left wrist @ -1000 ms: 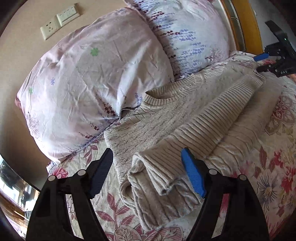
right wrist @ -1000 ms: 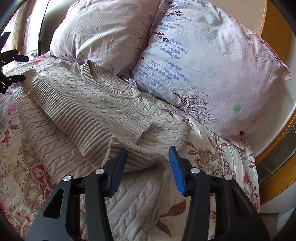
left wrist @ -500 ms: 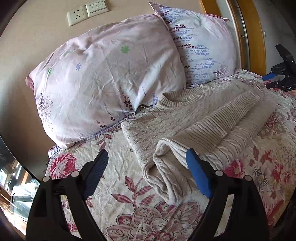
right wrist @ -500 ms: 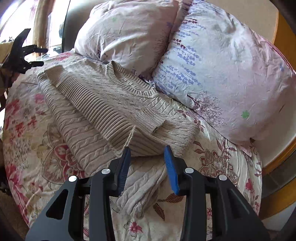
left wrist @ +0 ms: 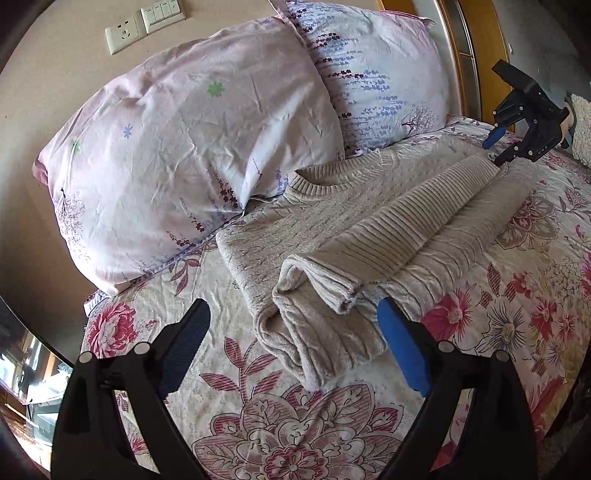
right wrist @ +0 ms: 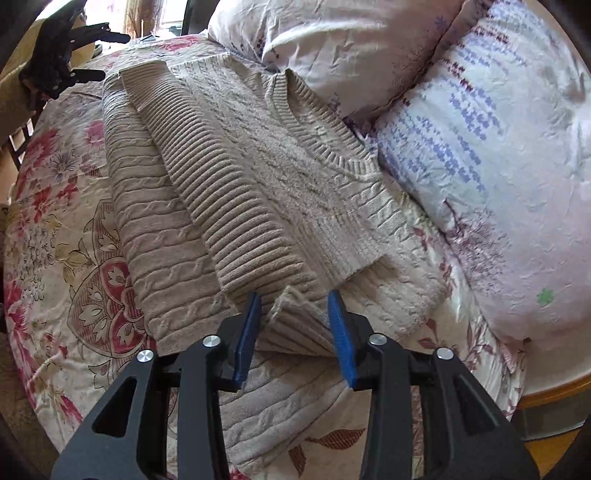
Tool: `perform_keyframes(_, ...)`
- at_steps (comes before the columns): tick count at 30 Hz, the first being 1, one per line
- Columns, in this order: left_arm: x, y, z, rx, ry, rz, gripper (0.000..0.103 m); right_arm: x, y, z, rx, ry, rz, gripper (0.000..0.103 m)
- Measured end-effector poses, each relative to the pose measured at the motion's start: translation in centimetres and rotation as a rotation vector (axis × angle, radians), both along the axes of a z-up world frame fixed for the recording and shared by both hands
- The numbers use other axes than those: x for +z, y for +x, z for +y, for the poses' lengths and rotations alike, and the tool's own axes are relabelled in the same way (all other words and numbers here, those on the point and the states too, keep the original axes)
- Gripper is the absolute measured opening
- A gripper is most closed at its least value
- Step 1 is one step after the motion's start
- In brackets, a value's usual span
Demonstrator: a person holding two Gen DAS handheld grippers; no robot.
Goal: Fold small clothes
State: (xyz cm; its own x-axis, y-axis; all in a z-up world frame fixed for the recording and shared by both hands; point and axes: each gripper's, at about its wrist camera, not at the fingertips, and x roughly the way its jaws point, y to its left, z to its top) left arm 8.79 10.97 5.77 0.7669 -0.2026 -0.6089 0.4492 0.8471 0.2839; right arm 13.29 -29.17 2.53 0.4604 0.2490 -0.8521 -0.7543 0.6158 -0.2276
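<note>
A beige cable-knit sweater (left wrist: 332, 221) lies on the floral bedspread, partly folded, with a ribbed band laid across it (right wrist: 221, 192). My left gripper (left wrist: 291, 339) is open and empty, hovering just short of the sweater's rolled near end (left wrist: 314, 325). My right gripper (right wrist: 293, 325) has its jaws closed on a ribbed sleeve cuff (right wrist: 295, 317) at the sweater's other end. The right gripper also shows far off in the left wrist view (left wrist: 498, 147). The left gripper shows at the top left of the right wrist view (right wrist: 88, 55).
Two pillows (left wrist: 184, 147) (left wrist: 380, 74) lean against the wall behind the sweater. The floral bedspread (left wrist: 295, 424) covers the bed. A wooden bed frame edge (right wrist: 554, 391) runs at the right. Wall sockets (left wrist: 144, 22) sit above the pillows.
My left gripper has pulled back from the sweater's end, open all the while. My right gripper has narrowed onto the sleeve cuff and lifted it off the bed.
</note>
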Motion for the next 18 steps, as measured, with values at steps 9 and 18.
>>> perform_keyframes(9, 0.0, 0.2, 1.1, 0.017, -0.013, -0.003, 0.092, 1.7, -1.9, -3.2, -0.115, 0.197, -0.091, 0.008)
perform_keyframes(18, -1.2, -0.3, -2.5, -0.112, 0.118, -0.023, 0.092, 4.5, 1.0, -6.2, -0.289, 0.348, -0.183, 0.006)
